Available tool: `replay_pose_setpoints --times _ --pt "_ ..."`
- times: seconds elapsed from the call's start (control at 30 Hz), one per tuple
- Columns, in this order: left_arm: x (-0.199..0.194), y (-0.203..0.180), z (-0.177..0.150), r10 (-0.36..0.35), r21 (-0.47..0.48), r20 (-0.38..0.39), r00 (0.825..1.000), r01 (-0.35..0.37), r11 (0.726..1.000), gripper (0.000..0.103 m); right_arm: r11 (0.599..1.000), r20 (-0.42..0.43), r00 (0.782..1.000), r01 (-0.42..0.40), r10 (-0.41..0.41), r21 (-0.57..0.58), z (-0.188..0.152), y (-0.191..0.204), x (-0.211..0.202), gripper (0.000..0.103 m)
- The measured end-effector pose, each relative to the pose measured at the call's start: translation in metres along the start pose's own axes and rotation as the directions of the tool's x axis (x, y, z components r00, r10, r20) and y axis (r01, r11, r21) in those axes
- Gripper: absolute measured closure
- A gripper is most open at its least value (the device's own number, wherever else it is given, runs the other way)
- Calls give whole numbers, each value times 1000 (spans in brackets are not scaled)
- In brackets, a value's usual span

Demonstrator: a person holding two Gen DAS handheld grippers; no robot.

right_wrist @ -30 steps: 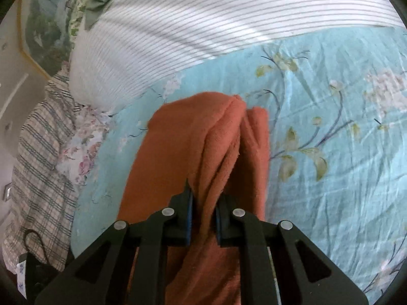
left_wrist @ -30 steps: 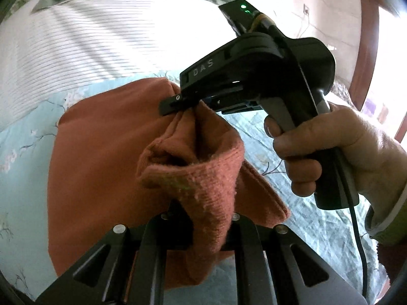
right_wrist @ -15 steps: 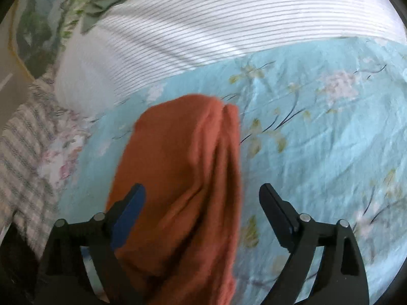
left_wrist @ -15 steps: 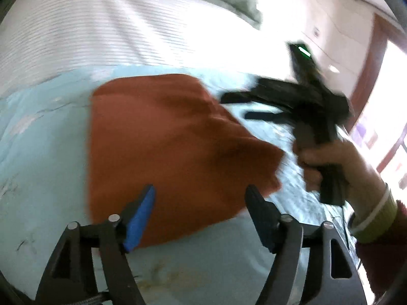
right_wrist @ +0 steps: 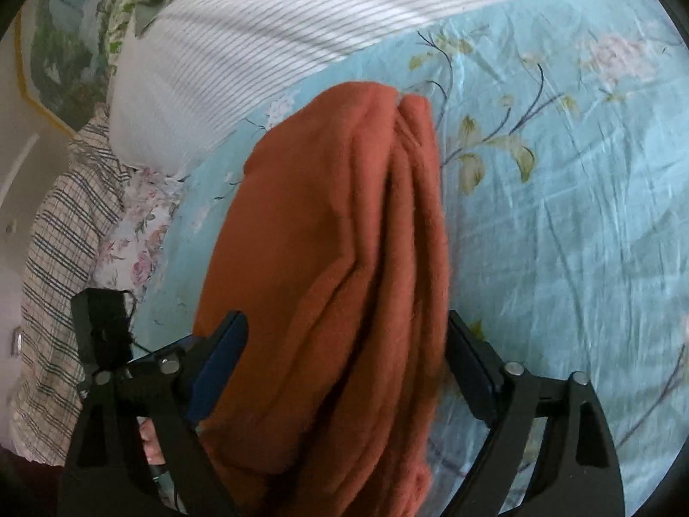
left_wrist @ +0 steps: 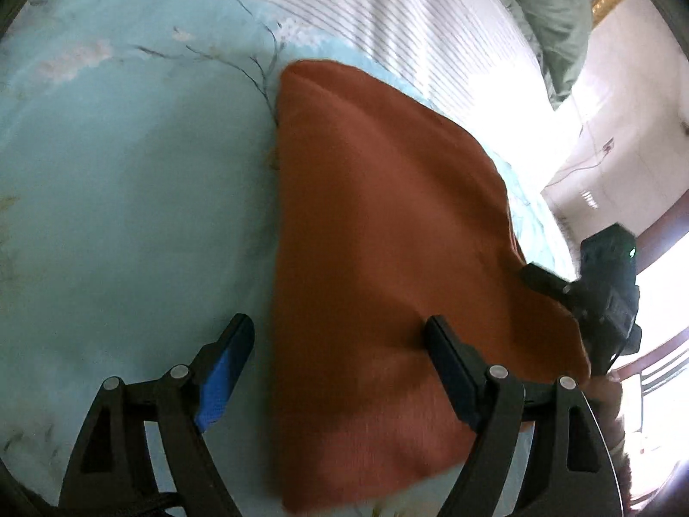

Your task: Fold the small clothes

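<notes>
Across both wrist views a pale blue floral bedsheet (right_wrist: 560, 215) is filling most of the ground, running from six o'clock up to a white striped cover (right_wrist: 267, 43) that is lying along its far edge toward twelve o'clock. At nine o'clock in the right wrist view a checked cloth (right_wrist: 60, 250) is hanging beside the striped cover, with a flowered fabric (right_wrist: 142, 232) tucked between it and the sheet. On the sheet the folded rust-orange garment (left_wrist: 387, 258) is lying flat, running in the left wrist view from near twelve o'clock down to six o'clock; in the right wrist view its layered edges are stacking in long ridges toward one o'clock. The left gripper (left_wrist: 340, 353) is hovering over the near end of the garment with its jaws opening, one finger over the bare sheet at seven o'clock and the other over the cloth at five o'clock, neither pad pressing on it. The right gripper (right_wrist: 344, 344) is straddling the garment with its jaws closing, the cloth lying between the spread fingers while the pads are standing clear of it; in the left wrist view its black body is showing at three o'clock at the garment's edge. A hand (right_wrist: 153, 443) is showing partly at seven o'clock in the right wrist view.
</notes>
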State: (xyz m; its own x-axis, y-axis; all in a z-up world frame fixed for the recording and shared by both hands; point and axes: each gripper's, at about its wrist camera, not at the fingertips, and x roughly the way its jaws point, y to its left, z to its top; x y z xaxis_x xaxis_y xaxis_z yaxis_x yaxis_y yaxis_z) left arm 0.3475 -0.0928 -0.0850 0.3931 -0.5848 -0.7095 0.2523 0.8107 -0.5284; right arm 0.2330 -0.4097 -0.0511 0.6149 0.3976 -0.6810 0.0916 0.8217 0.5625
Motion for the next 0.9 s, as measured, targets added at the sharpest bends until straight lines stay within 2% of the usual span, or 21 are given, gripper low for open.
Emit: replay_pose_setpoints --times 0.07,0.1,0.13,0.17,0.23,0.27,0.43,0.57,0.7,0.8,0.9 --pt "11 5 9 -38 -21 1 999 38 999 23 1000 -6 1000 -2 3 28 1 -5 5 32" --pt "18 6 16 -53 -17 2 999 53 998 25 999 -3 1000 -17 17 46 2 -8 7 41" --pt "23 7 19 -61 -16 -6 998 61 998 42 998 -7 1000 -23 24 62 2 -10 10 61" --pt "29 8 23 -64 -27 -23 998 63 998 56 996 -20 999 -31 33 81 2 -12 13 67" --pt "26 7 25 -97 -37 -21 995 96 995 76 994 -25 998 -54 56 93 0 -8 16 73" --pt "20 6 24 -106 -30 -11 994 106 994 78 995 -20 999 -49 51 82 -1 -3 14 74" --pt "-44 -1 2 -98 25 54 994 97 995 80 992 -14 992 -121 122 20 -18 44 11 78" --pt "-110 21 -27 -63 17 111 992 61 998 80 976 -48 976 -216 214 -20 -42 86 29 78" --pt "-169 50 -58 14 -1 154 988 -14 1000 80 954 -102 953 -292 285 -66 -68 133 61 79" --pt "-196 71 -77 49 -25 182 982 -45 999 80 942 -140 939 -328 316 -76 -86 157 82 79" --pt "-201 94 -93 77 -63 178 981 -66 996 79 942 -176 935 -326 308 -80 -101 169 100 79"
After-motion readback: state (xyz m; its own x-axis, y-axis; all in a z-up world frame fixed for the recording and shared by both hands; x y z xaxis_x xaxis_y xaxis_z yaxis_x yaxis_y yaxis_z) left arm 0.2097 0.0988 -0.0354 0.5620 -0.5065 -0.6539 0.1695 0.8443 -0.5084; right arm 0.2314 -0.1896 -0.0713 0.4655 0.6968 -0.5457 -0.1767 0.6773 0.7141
